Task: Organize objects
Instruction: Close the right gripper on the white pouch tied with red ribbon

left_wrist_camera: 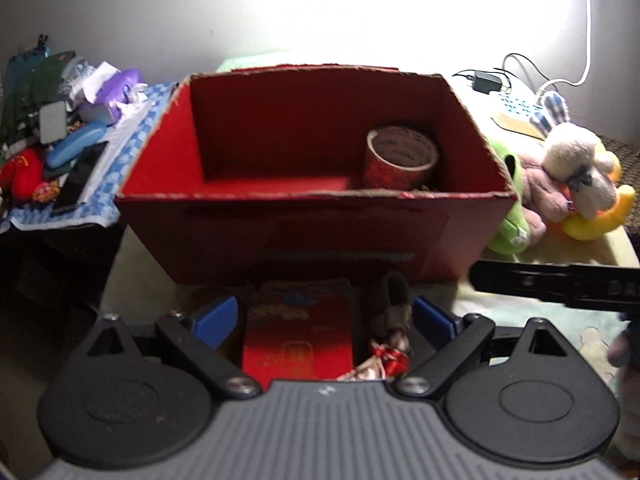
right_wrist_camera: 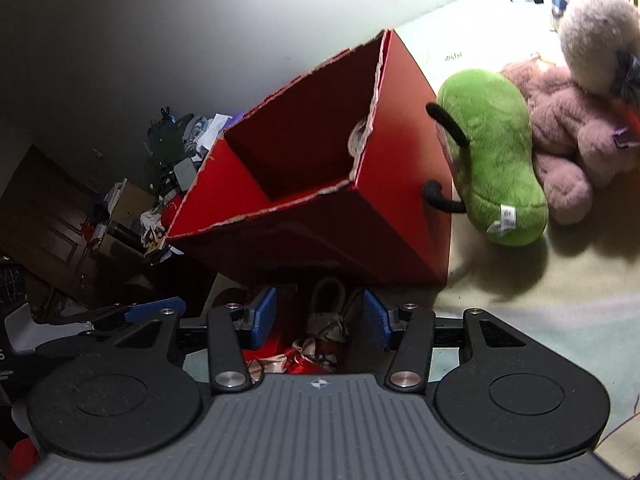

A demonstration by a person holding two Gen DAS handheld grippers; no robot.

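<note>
An open red cardboard box (left_wrist_camera: 280, 216) stands ahead, with a roll of tape (left_wrist_camera: 400, 156) in its right corner. In front of it lie a flat red packet (left_wrist_camera: 298, 340) and a small brown-and-white trinket with a red ribbon (left_wrist_camera: 390, 320). My left gripper (left_wrist_camera: 325, 318) is open, and both things lie between its blue pads without being touched. My right gripper (right_wrist_camera: 319, 318) is open too, low over the trinket (right_wrist_camera: 326, 320), which sits between its pads. The box (right_wrist_camera: 400, 200) shows tilted in the right wrist view. The right gripper's black body (left_wrist_camera: 560, 284) enters the left wrist view from the right.
Right of the box lie a green plush (right_wrist_camera: 492, 160), a pink plush (right_wrist_camera: 568, 132) and a white plush (left_wrist_camera: 576, 160) on a yellow duck (left_wrist_camera: 600, 220). Left is a cluttered side table (left_wrist_camera: 60, 152). A charger and cables (left_wrist_camera: 488, 80) lie behind.
</note>
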